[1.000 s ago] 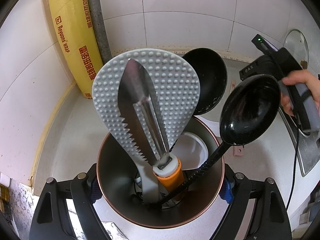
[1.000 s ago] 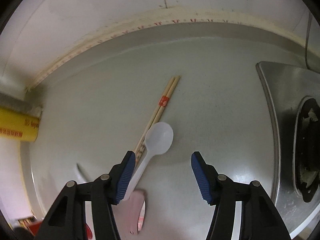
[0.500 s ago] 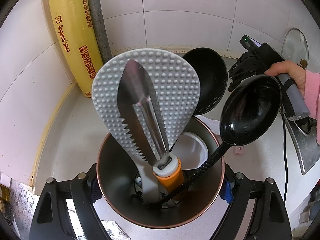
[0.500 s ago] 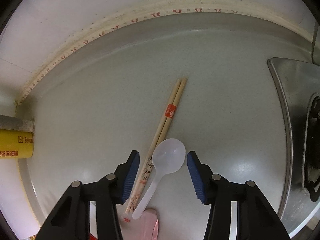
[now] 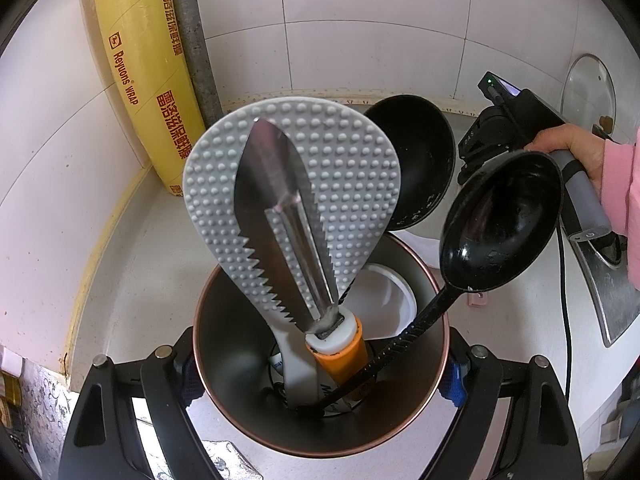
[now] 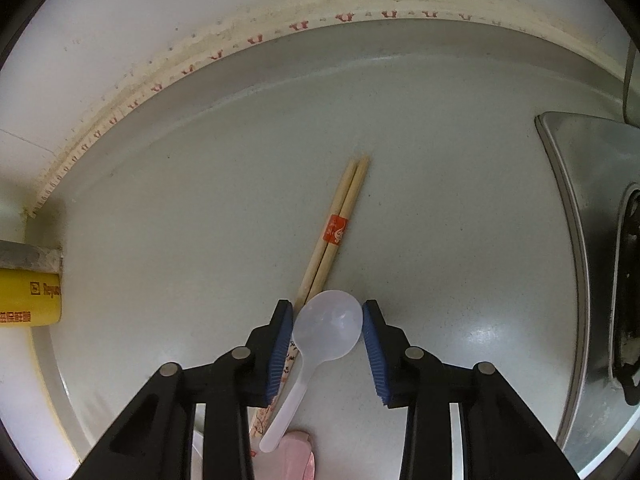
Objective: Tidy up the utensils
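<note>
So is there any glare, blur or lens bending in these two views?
Left wrist view: wall tiles bow from fisheye; bright streaks glare on the steel blade. Right wrist view: the counter shows a soft glare patch; its back edge curves; everything looks sharp.

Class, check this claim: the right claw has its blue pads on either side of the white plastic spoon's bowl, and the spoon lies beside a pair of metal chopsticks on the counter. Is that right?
Not quite. The chopsticks are wooden, with a red band, not metal. The rest holds: the right wrist view shows the right claw with its blue pads on either side of the bowl of the white plastic spoon on the counter.
</note>
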